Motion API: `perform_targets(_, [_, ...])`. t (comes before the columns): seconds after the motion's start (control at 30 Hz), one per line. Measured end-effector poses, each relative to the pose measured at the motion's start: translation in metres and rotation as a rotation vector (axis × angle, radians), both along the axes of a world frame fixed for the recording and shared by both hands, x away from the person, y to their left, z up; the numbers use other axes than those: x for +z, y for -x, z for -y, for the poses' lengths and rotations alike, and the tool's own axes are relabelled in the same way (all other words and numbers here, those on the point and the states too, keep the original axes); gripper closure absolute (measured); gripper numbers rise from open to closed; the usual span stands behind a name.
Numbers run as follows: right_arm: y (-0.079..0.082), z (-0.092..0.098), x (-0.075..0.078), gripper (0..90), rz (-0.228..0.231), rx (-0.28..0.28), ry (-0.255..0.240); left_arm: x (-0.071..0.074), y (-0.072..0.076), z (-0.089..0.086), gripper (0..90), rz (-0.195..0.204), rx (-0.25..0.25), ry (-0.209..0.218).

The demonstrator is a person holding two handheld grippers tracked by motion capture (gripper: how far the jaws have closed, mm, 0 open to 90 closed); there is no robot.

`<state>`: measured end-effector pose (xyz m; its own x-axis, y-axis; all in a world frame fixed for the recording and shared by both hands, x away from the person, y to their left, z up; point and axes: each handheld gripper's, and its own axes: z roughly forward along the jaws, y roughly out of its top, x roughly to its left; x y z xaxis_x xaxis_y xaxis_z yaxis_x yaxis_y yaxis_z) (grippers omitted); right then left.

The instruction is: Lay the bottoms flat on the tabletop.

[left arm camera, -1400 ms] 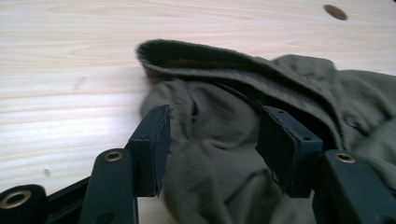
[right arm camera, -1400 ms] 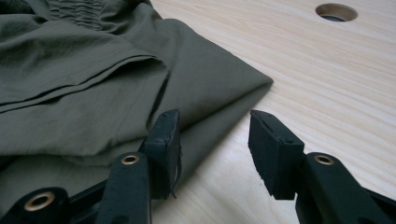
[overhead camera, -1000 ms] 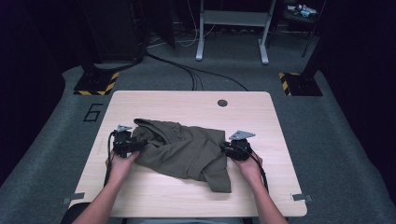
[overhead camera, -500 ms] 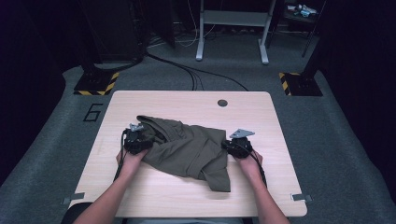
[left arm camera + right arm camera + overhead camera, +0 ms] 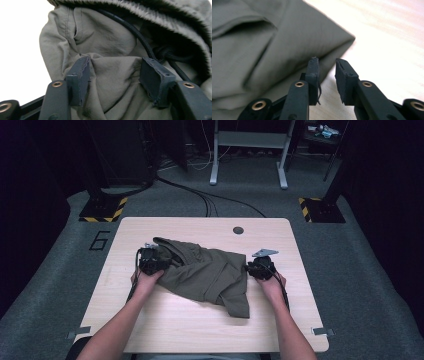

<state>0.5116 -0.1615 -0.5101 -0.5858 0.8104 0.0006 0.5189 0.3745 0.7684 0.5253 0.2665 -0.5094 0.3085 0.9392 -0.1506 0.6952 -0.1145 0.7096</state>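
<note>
On the table [image 5: 165,320] the garment [image 5: 207,272] is lying mid-board, long axis running across from far-left down to near-right, bunched and only half flattened, one flap trailing toward the person

Both claws are sitting at its ends, facing inward:
- left claw [image 5: 161,262] is sitting right at the waistband end, nose already in the cloth
- right claw [image 5: 250,268] is sitting just beside the opposite edge, cloth lying to its inner side

Key relation for the next move, as I'm reading it: the garment is lying between the two claws along its long axis. Any spread or fold is going to come from both ends, and the left is the nearer one, since it's already inside the fabric. The right is needing a small shift inward before it's catching anything

Claw states:
- left: jaws are standing wide and have just been opening. A wad of cloth is sitting between the pads and brushing both. It's looking slack to me, not clamped
- right: jaws are standing slightly apart and have just been opening a little. Nothing is between them, bare wood under the gap, and the folded edge is lying just outside one jaw

What each view is adding:
- high view is giving the overall lay and both hands
- left gripper view is showing a black cord [image 5: 132,30] running under the ribbed waistband [image 5: 160,17], so that end is the waist
- right gripper view is showing the right jaws missing the edge, which the high view is too coarse to tell
</note>
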Motion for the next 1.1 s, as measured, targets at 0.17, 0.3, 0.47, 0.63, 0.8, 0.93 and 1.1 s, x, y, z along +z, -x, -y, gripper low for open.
perform_targets(0.17, [0.010,-0.006,0.017,69.0,0.033,0.023,-0.029,0.012,0.010,-0.008,35.2,0.005,-0.001,-0.002])
perform_targets(0.3, [0.018,-0.016,0.025,66.6,0.042,0.062,-0.048,0.019,0.017,-0.013,33.9,0.023,-0.002,-0.002])
perform_targets(0.47, [0.024,-0.028,0.025,64.2,0.013,0.098,-0.075,0.025,0.030,-0.021,32.8,0.043,-0.001,0.004])
perform_targets(0.63, [0.021,-0.038,0.013,60.3,-0.017,0.120,-0.052,0.026,0.039,-0.030,32.2,0.057,-0.001,0.006])
perform_targets(0.8, [0.016,-0.039,0.006,57.1,-0.044,0.108,-0.038,0.025,0.044,-0.040,31.9,0.047,-0.004,0.012])
perform_targets(0.93, [0.015,-0.045,-0.002,62.5,-0.065,0.143,-0.039,0.025,0.046,-0.047,32.0,0.063,0.008,0.028])
perform_targets(1.1, [0.019,-0.054,-0.003,86.2,-0.062,0.168,-0.008,0.026,0.047,-0.049,32.1,0.064,0.012,0.037])
